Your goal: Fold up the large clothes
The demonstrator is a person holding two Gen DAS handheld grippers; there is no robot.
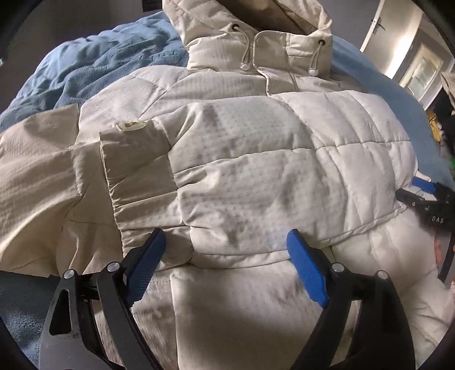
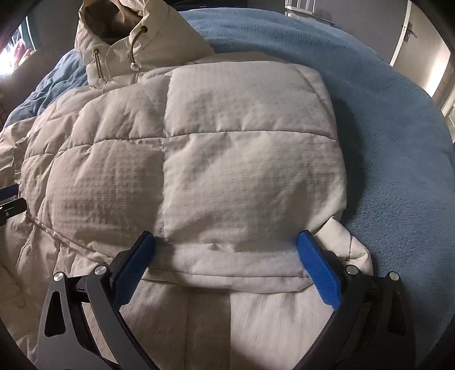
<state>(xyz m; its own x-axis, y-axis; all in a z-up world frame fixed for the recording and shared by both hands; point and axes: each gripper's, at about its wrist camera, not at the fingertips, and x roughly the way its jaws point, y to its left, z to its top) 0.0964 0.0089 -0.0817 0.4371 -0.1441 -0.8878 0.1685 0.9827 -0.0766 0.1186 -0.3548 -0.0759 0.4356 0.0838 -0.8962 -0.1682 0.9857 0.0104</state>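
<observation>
A cream quilted puffer jacket (image 1: 241, 159) lies front-up on a blue blanket (image 1: 113, 65), hood (image 1: 256, 25) at the far end, its lower part folded up over the body. It also fills the right wrist view (image 2: 213, 159). My left gripper (image 1: 227, 253) is open, its blue fingers straddling the folded edge near a sleeve cuff (image 1: 133, 165). My right gripper (image 2: 227, 256) is open over the folded edge at the jacket's right side. The right gripper also shows at the right edge of the left wrist view (image 1: 423, 193).
The blue blanket (image 2: 384, 142) covers the bed around the jacket, with bare blanket to the right. A door (image 2: 409, 34) and pale walls stand behind. Clutter sits at the far right of the left wrist view (image 1: 443, 125).
</observation>
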